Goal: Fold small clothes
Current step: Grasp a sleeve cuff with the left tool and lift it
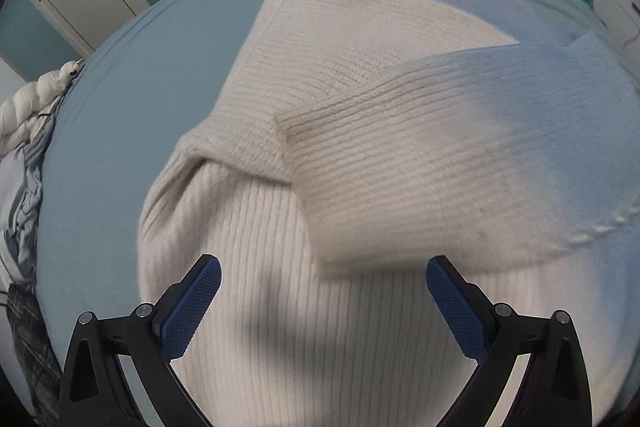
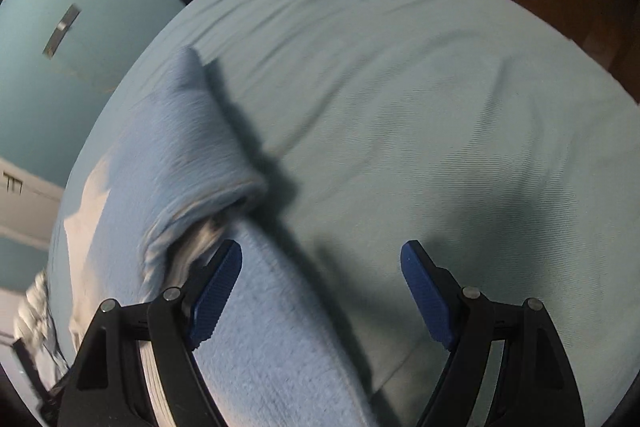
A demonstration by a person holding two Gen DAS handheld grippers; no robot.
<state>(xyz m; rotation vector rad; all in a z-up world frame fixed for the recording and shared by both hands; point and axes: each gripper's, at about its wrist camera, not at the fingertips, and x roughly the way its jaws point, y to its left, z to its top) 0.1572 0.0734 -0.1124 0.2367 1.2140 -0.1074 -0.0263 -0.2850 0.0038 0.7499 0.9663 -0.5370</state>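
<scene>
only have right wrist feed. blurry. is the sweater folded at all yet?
Observer: Partly. In the left wrist view one sleeve lies folded across the body of the cream ribbed knit sweater.
Operator: left tool holding anything?
Observer: No. The left tool is open above the sweater's lower body, nothing between its blue pads.
Operator: anything else on the bed on that side?
Observer: A white quilted duvet is bunched at the left edge of the light blue bed sheet.
Operator: right tool is open on my feed, agree?
Observer: Yes, the right tool is open and empty.
</scene>
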